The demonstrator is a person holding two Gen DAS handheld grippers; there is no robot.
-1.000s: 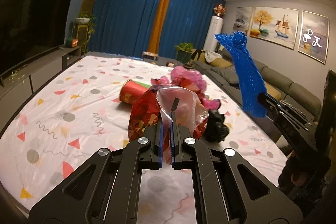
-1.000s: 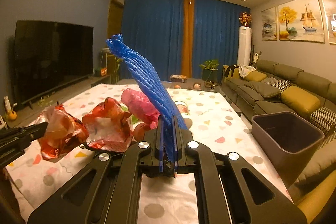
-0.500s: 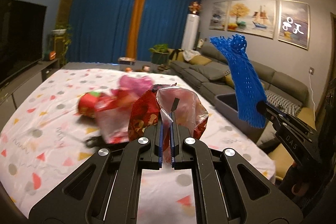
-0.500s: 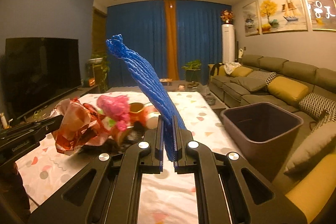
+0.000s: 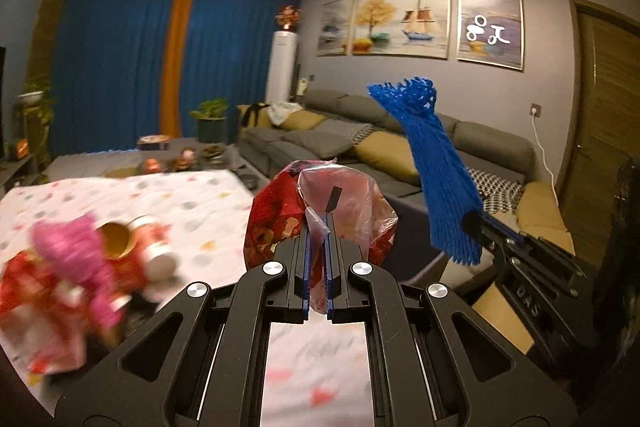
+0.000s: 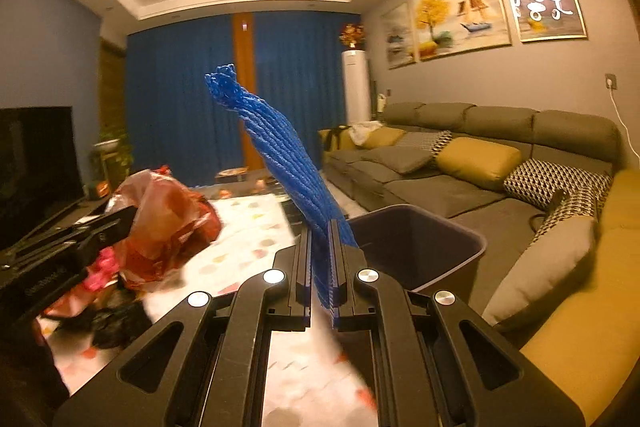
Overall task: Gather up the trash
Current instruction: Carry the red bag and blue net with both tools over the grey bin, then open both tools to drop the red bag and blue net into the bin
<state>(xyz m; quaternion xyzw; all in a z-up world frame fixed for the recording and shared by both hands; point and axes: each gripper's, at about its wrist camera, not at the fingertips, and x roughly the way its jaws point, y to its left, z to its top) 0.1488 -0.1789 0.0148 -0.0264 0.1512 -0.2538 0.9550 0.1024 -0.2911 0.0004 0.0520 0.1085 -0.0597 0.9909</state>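
Observation:
My left gripper is shut on a crumpled red and clear plastic bag, held above the table's right part. My right gripper is shut on a blue foam net sleeve that stands up from the jaws. The sleeve also shows in the left wrist view, right of the bag. The bag shows in the right wrist view at left. A dark trash bin stands just beyond the right gripper, beside the table, its mouth open upward.
More trash lies on the patterned tablecloth: a pink net, a red paper cup on its side, red wrappers and a black bag. A grey sofa with cushions runs along the right. A TV is at left.
Both grippers have swung to the right with their loads, away from the trash pile. The bin now sits close in front of the right gripper.

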